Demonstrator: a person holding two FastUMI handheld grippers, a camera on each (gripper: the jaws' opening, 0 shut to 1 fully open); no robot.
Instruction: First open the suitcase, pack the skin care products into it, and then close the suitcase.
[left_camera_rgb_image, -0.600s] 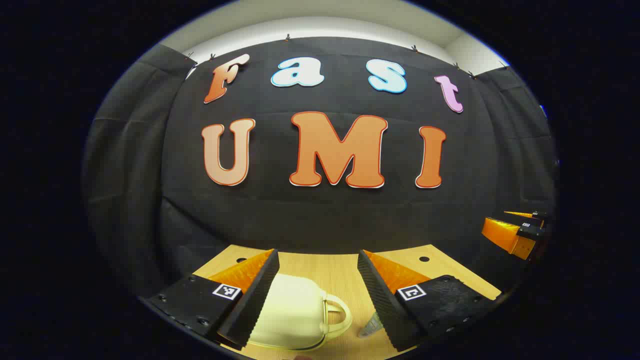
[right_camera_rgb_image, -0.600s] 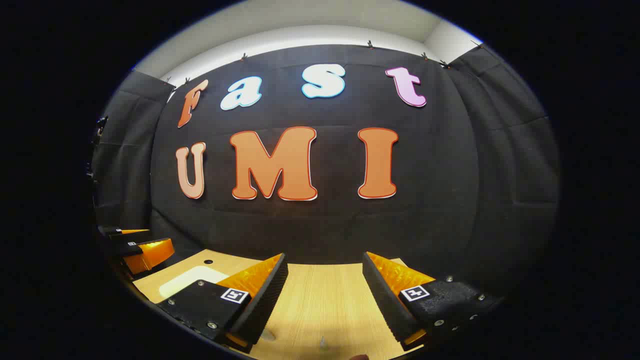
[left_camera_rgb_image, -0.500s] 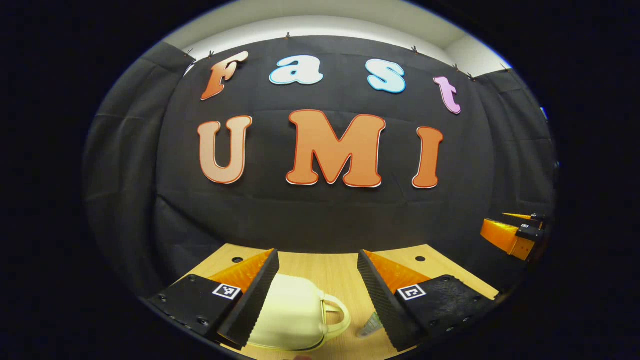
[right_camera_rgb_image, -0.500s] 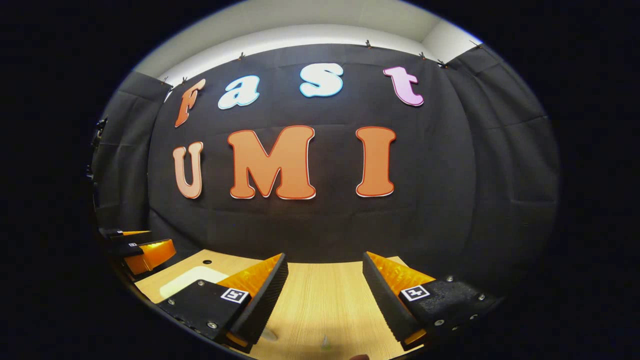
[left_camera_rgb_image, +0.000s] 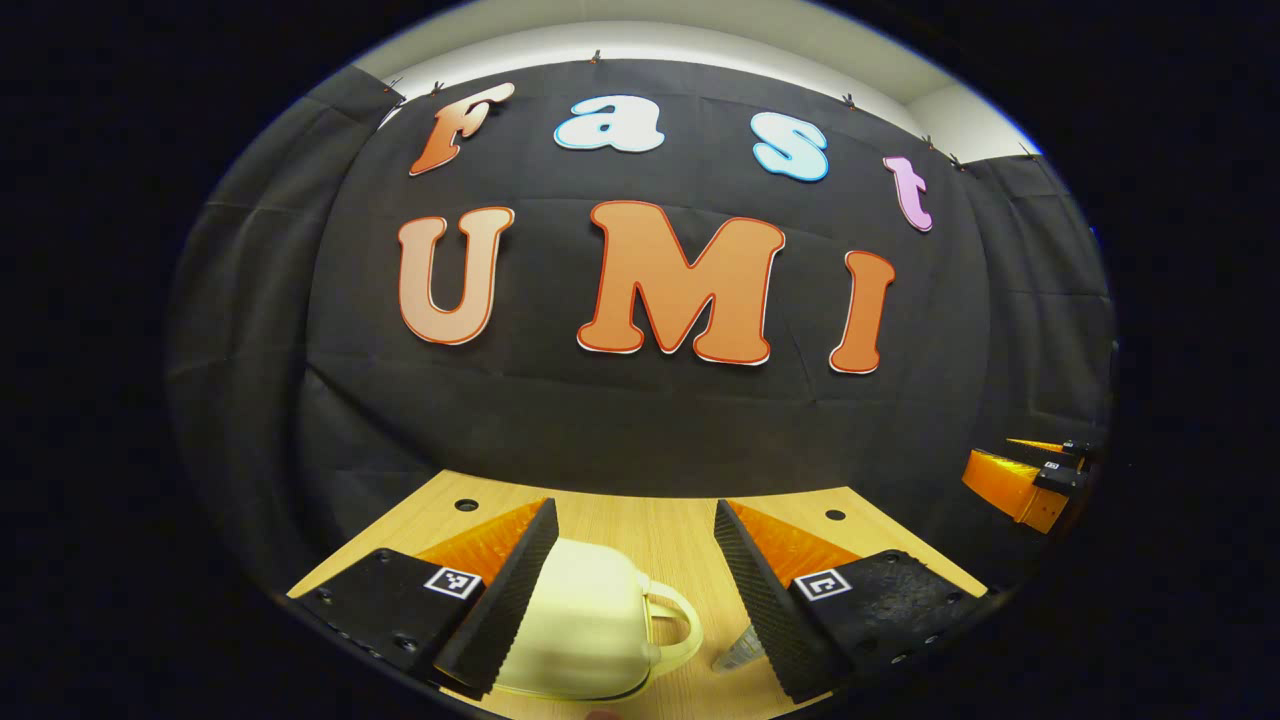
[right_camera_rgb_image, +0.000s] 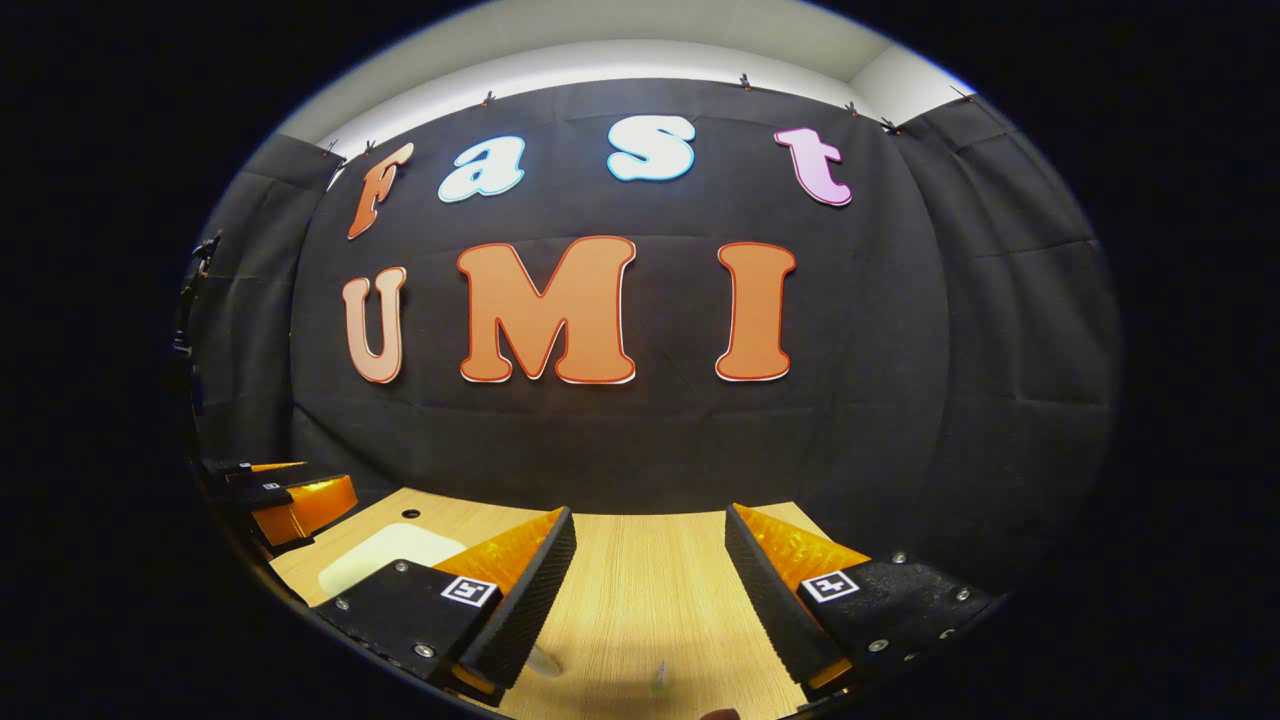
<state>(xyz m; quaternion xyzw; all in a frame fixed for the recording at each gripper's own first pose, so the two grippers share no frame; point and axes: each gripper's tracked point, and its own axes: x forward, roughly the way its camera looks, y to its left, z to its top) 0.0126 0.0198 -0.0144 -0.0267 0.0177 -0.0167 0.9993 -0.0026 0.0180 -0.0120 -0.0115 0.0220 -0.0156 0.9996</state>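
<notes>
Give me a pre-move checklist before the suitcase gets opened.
1. Left tool open: ok, wide gap, nothing held.
2. Right tool open: ok, nothing held.
3. Cream suitcase closed, handle facing right: ok, lying below the left tool.
4. Left tool touching suitcase: cannot tell.
5. Skin care products located: cannot tell; one small clear item beside the handle, too small to identify.
6. Wooden table ahead of right tool: ok.

Dim booth, lit from above; strong fisheye bending at edges, slight blur.
</notes>
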